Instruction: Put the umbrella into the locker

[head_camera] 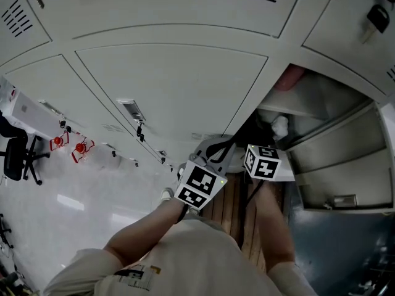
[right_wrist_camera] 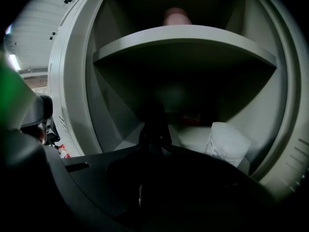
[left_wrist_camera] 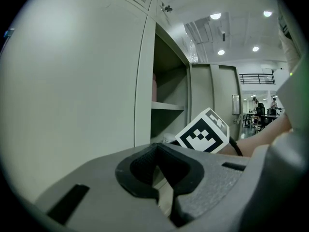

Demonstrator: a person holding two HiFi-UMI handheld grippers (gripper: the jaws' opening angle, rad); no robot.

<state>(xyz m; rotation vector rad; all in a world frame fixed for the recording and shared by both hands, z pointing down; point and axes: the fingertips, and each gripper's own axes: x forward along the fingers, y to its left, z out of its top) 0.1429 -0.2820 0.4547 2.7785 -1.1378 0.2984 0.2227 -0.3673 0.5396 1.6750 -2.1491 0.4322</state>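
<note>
The locker (head_camera: 333,137) at the right stands with its door open, a shelf (right_wrist_camera: 183,37) across its inside. My right gripper (right_wrist_camera: 153,175) reaches into the lower compartment, shut on the black umbrella (right_wrist_camera: 154,127). The umbrella sticks out ahead of the jaws toward the dark back wall. In the head view only the right gripper's marker cube (head_camera: 262,161) shows clearly at the locker's mouth. My left gripper (left_wrist_camera: 161,178) hangs back beside the shut locker doors, jaws shut and empty. It looks past the right gripper's cube (left_wrist_camera: 203,135).
A white cup-like thing (right_wrist_camera: 227,141) lies on the compartment floor at the right, close to the umbrella. A pink object (right_wrist_camera: 176,16) sits on the shelf above. Shut locker doors (head_camera: 166,85) fill the left. A black chair (head_camera: 18,156) stands far off on the floor.
</note>
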